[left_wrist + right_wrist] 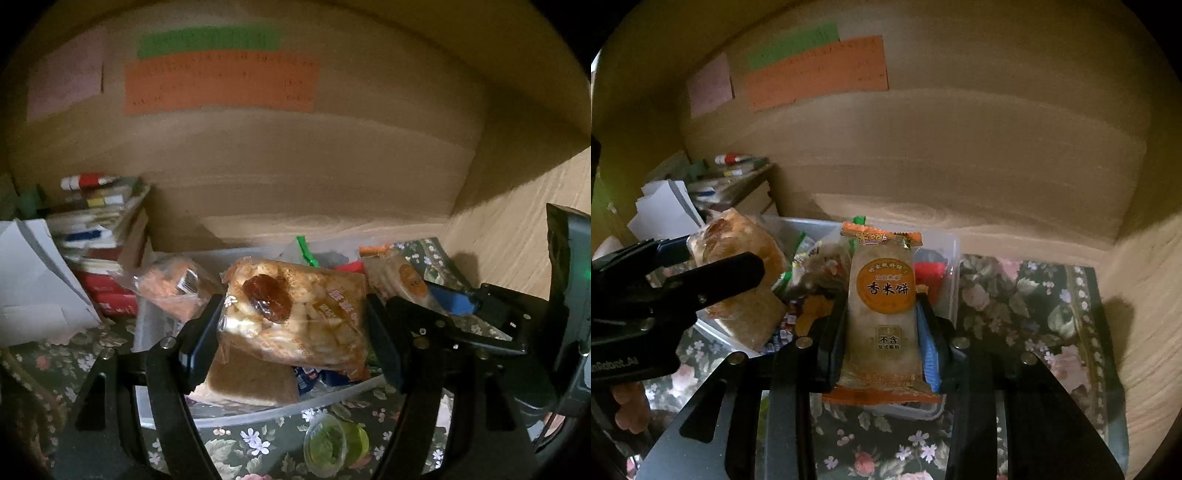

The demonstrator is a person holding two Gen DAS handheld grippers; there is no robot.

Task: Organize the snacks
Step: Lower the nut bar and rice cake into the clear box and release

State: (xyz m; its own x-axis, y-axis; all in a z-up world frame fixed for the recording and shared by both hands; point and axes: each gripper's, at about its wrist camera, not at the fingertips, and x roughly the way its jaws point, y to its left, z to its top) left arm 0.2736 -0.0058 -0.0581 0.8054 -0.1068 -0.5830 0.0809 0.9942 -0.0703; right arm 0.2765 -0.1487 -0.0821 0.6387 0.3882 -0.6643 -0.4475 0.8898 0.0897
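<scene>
Both grippers are holding snacks above a clear plastic bin [258,411] that is sitting on a floral tablecloth [1027,295]. Left gripper [291,332] is clamping a puffed rice cake packet [295,314] with a dark date on top. Right gripper [882,328] is pinching an orange rice cracker packet [882,306]. Only the left view is showing a small green jelly cup [332,443] lying on the cloth in front of the bin.

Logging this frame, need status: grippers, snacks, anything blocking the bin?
Left gripper shut on date pastry pack. Right gripper shut on rice cracker pack. Both over clear snack bin, already crowded. Green jelly cup loose on floral cloth.
</scene>
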